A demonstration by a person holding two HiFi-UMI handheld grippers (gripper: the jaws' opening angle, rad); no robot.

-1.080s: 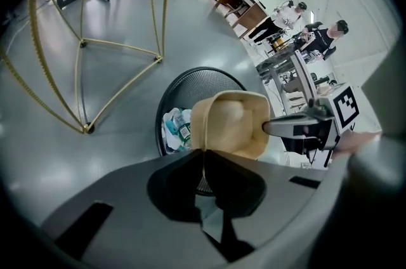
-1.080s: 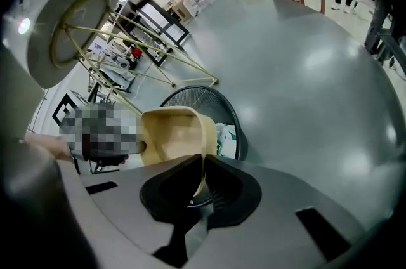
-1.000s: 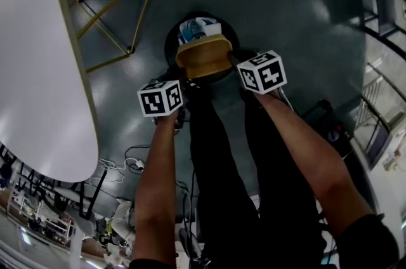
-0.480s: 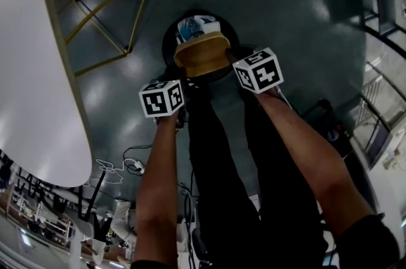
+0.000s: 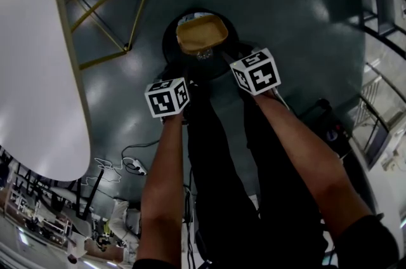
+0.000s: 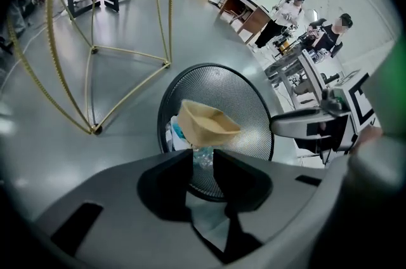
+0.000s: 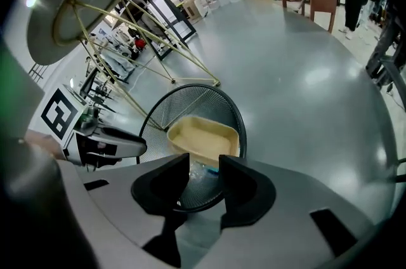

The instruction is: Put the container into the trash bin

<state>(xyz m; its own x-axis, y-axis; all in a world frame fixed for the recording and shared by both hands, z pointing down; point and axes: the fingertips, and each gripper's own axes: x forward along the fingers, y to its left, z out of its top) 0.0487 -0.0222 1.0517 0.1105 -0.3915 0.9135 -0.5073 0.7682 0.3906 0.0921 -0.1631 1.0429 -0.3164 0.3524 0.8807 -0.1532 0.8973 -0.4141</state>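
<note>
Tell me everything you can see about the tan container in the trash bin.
The container is a shallow tan tray, rectangular with rounded corners and sloping walls, seemingly moulded fibre or paper. It is open-topped and empty. It lies tilted, opening upward, in the mouth of the round black mesh trash bin, above crumpled clear plastic and other rubbish. Whether it rests on that rubbish or against the bin's wall cannot be told.
</note>
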